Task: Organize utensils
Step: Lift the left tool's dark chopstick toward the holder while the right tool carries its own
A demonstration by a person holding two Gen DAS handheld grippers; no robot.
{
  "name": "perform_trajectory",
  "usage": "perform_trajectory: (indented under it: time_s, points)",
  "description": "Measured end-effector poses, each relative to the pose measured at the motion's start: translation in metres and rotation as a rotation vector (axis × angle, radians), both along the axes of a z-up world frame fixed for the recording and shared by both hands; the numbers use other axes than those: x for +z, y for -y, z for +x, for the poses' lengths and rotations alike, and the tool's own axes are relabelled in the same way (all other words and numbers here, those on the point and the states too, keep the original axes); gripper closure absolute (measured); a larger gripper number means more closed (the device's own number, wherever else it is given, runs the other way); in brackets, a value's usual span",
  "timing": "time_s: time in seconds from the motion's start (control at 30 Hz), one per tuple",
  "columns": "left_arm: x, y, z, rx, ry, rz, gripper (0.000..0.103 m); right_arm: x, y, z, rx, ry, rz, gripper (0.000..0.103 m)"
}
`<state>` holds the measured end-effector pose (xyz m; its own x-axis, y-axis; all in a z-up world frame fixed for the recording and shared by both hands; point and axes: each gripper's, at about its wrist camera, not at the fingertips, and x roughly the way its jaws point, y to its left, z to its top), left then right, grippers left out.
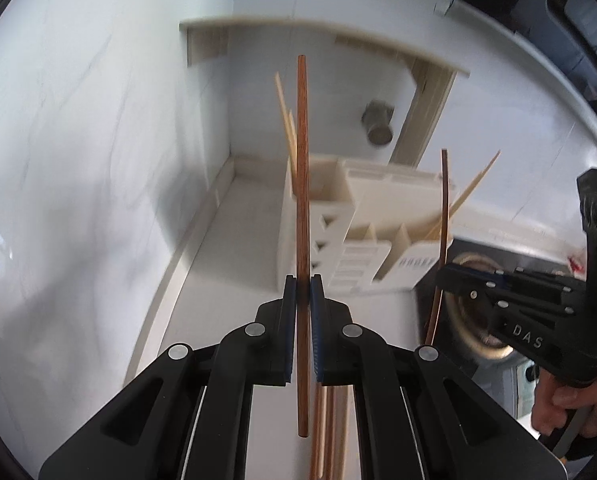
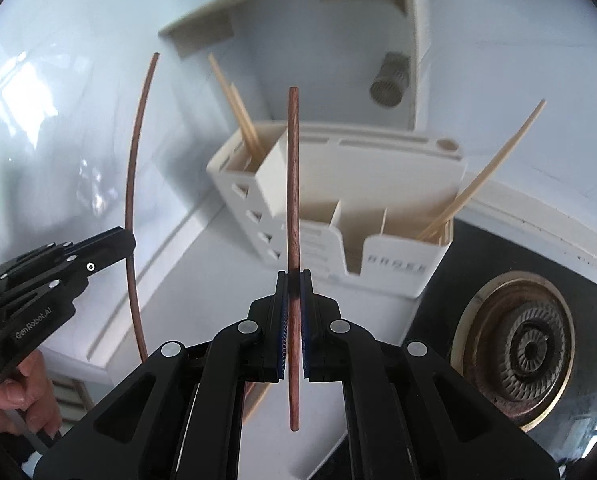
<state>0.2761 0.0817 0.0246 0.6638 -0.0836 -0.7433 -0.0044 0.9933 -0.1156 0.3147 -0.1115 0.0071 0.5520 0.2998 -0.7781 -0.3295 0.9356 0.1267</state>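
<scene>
Left gripper (image 1: 303, 280) pinches a dark chopstick (image 1: 302, 184) mid-length, stick upright between the pads, ends projecting above and below. Right gripper (image 2: 294, 276) likewise clamps a second dark chopstick (image 2: 293, 184). Both sticks held in front of the white utensil holder (image 2: 378, 168), not touching it. Holder contents: pale chopsticks (image 2: 240, 114) in its left end compartment, more pale chopsticks (image 2: 486, 176) leaning out of its right end compartment. Gas burner (image 2: 526, 352) right of holder.
</scene>
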Motion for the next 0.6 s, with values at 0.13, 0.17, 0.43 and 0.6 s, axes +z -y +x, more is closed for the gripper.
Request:
perform_trajectory:
  time_s: [0.13,0.17,0.43,0.6]
  points:
    - [0.01,0.005,0.004,-0.002,0.047,-0.016,0.097,0.01,0.012,0.0,-0.026,0.07,0.044,0.097]
    - [0.012,0.006,0.006,-0.005,0.055,-0.02,0.097,0.015,0.016,-0.003,-0.03,0.082,0.046,0.097]
    - [0.027,0.014,0.017,-0.001,0.139,-0.036,0.097,0.037,0.033,-0.002,-0.071,0.175,0.11,0.097]
    - [0.032,0.02,0.023,-0.015,0.161,-0.038,0.097,0.048,0.04,-0.001,-0.089,0.232,0.107,0.097]
